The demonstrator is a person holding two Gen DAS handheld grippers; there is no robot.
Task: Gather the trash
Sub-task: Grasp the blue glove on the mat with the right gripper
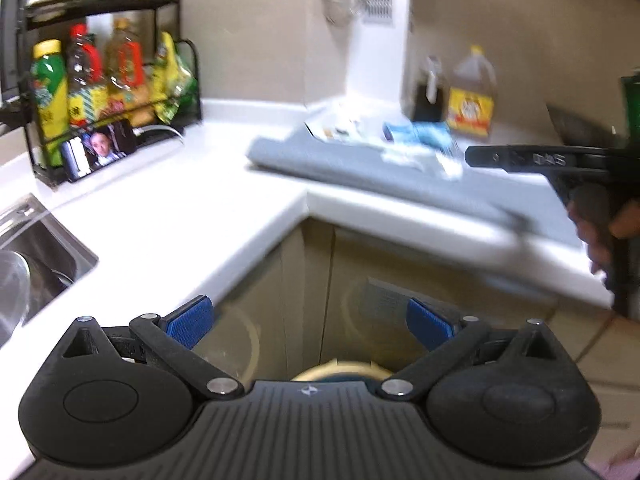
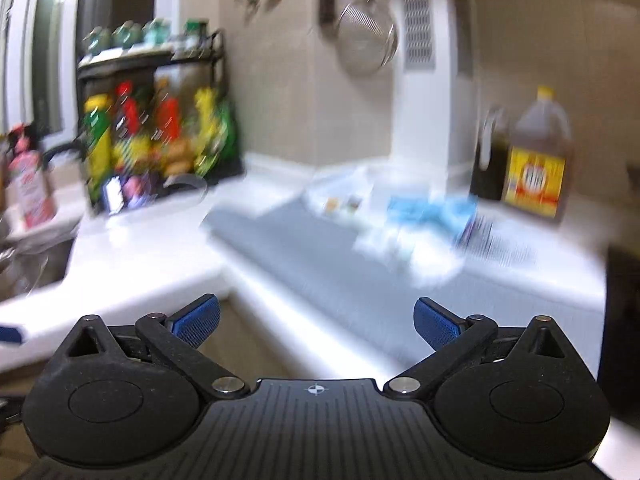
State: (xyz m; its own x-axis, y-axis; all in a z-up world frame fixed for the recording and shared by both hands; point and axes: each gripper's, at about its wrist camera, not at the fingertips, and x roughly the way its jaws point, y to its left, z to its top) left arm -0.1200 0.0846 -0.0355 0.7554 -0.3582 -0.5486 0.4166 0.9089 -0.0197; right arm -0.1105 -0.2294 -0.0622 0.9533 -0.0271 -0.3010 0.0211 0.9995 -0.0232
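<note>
I find the white countertop (image 1: 168, 216) running in an L round the corner, with a grey mat (image 1: 360, 168) laid on its far leg. The trash (image 2: 424, 220), a loose scatter of blue and white wrappers and paper scraps, lies on the far end of that mat, just in front of the oil jug (image 2: 536, 160) and a dark bottle (image 2: 490, 160).

Risks, as I judge them: both views are smeared, so a grab made at this pace could land beside a scrap or drag the mat. A sweep carried too far would likely knock the jug or the dark bottle, which stand close behind the litter. Light wrappers may also slide off the counter edge if nudged.

Pose: my left gripper (image 1: 308, 320) hangs over the cabinet corner, below counter level, its blue pads spread wide and holding nothing. My right gripper (image 2: 316, 320) is raised and aimed across the mat toward the litter, its pads likewise spread and empty, well short of the scraps.
</note>
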